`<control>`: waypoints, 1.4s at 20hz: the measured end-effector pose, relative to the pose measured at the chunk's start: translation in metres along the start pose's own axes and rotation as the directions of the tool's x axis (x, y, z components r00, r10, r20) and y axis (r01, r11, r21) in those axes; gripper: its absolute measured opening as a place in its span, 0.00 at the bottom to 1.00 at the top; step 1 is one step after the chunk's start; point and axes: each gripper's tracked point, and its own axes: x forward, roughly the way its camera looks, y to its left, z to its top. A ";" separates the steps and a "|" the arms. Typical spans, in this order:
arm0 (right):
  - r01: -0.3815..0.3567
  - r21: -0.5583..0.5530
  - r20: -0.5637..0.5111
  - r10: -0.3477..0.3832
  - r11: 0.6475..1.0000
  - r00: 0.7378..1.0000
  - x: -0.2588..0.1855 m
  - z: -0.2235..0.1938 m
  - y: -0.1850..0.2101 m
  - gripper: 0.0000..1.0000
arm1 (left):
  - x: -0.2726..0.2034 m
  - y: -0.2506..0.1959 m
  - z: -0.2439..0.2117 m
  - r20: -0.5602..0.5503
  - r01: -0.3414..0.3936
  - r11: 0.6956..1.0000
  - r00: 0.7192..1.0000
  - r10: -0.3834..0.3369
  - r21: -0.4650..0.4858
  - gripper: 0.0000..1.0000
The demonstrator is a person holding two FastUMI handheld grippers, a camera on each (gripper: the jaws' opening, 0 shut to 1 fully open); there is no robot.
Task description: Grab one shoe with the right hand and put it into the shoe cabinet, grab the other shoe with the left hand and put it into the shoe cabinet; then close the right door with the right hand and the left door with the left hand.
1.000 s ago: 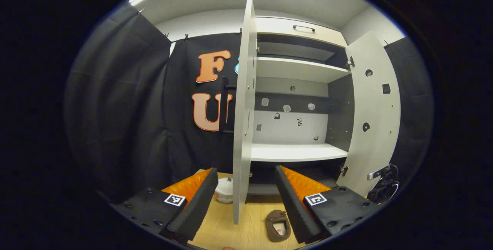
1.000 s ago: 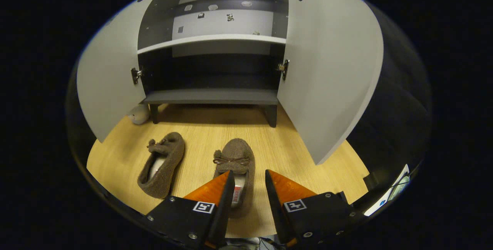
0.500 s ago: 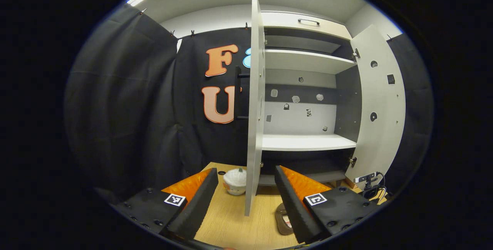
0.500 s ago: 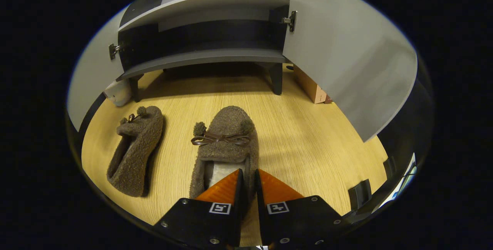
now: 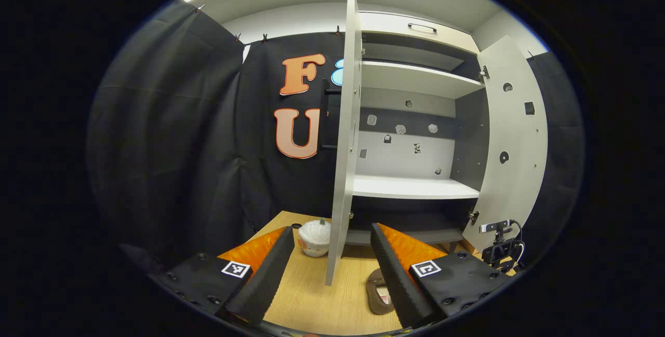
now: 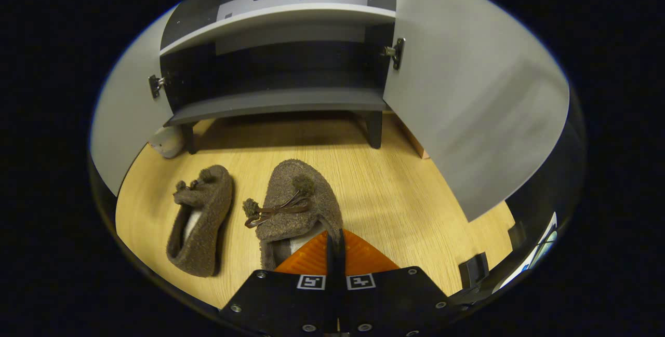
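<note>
While your right gripper [image 6: 335, 238] pinches the side wall of the fuzzy brown shoe [image 6: 296, 204], jaws nearly touching, expect soft, light fabric that sags; lift toward the shoe cabinet [image 6: 280, 103] at 12 o'clock; the other shoe [image 6: 200, 220] lies at 9 o'clock; your left gripper [image 5: 330, 254] hangs wide open, empty.

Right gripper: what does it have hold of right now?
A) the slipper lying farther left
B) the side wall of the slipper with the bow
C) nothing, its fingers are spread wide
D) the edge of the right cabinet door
B: in the right gripper view the right gripper is closed on the side wall of the brown fuzzy slipper with the bow, while the other slipper lies apart on the wooden floor.
</note>
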 end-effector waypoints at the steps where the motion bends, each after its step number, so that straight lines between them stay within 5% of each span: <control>1: -0.013 0.001 0.022 0.013 1.000 1.000 -0.008 0.017 0.005 0.00 | 0.001 0.000 0.001 0.006 0.003 1.000 1.000 -0.003 0.001 0.94; 9: -0.078 0.016 0.280 0.070 0.997 0.957 -0.066 0.187 0.032 0.00 | 0.005 0.008 0.015 0.052 0.025 1.000 0.998 -0.026 0.014 0.97; 17: -0.088 0.049 0.422 0.059 0.995 0.905 -0.065 0.355 0.052 0.00 | 0.015 0.021 0.024 0.080 0.019 0.999 0.997 -0.022 0.034 0.97; 21: -0.074 0.056 0.458 0.040 0.996 0.888 -0.030 0.420 0.055 0.00 | 0.022 0.032 0.021 0.078 -0.008 1.000 0.997 0.006 0.026 0.97; 28: -0.049 0.110 0.399 0.001 0.993 0.917 0.044 0.453 0.057 0.00 | 0.031 0.047 0.017 0.059 -0.056 0.998 0.997 0.054 0.035 0.96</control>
